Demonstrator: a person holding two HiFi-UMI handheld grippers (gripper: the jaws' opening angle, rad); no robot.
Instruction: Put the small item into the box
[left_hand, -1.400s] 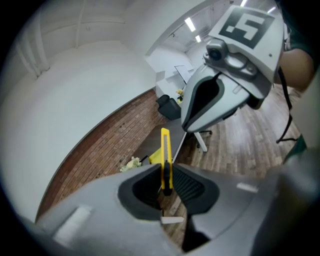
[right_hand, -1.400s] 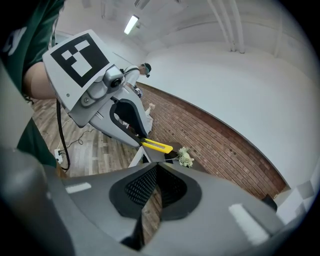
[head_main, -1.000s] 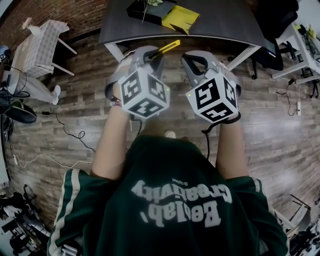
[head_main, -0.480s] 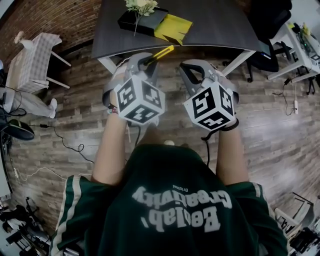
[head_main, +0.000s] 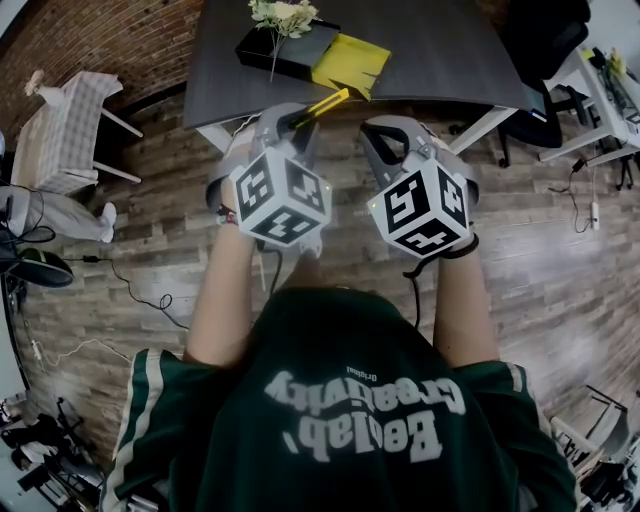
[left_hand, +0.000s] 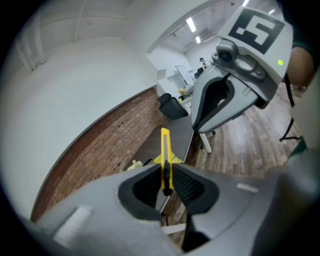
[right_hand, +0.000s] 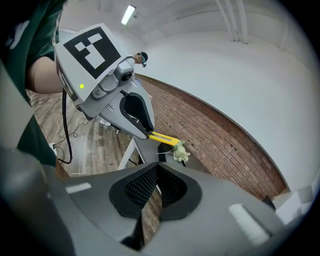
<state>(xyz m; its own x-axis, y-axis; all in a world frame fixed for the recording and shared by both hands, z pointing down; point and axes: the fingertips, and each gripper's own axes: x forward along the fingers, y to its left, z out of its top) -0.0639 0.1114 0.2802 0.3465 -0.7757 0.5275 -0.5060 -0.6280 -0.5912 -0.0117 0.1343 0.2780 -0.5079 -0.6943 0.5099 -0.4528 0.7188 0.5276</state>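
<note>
A yellow utility knife (head_main: 329, 100) sticks out forward from my left gripper (head_main: 300, 115), which is shut on it; in the left gripper view the knife (left_hand: 165, 152) stands upright between the pads. My right gripper (head_main: 385, 135) hangs beside it, shut with nothing between its jaws (right_hand: 156, 187). Both are held over the wooden floor just before the dark table (head_main: 440, 50). On the table's far left lies a black box (head_main: 285, 48) with a yellow sheet (head_main: 350, 62) next to it and pale flowers (head_main: 280, 14) on it.
A small checked stool (head_main: 62, 135) stands at the left. Cables (head_main: 130, 285) trail over the floor. White table legs (head_main: 480, 118) and a dark office chair (head_main: 540, 40) are at the right. A brick wall (head_main: 110, 35) runs behind.
The table and box have slid slightly nearer in the head view, and more of the flowers shows. Both grippers keep their hold and spacing.
</note>
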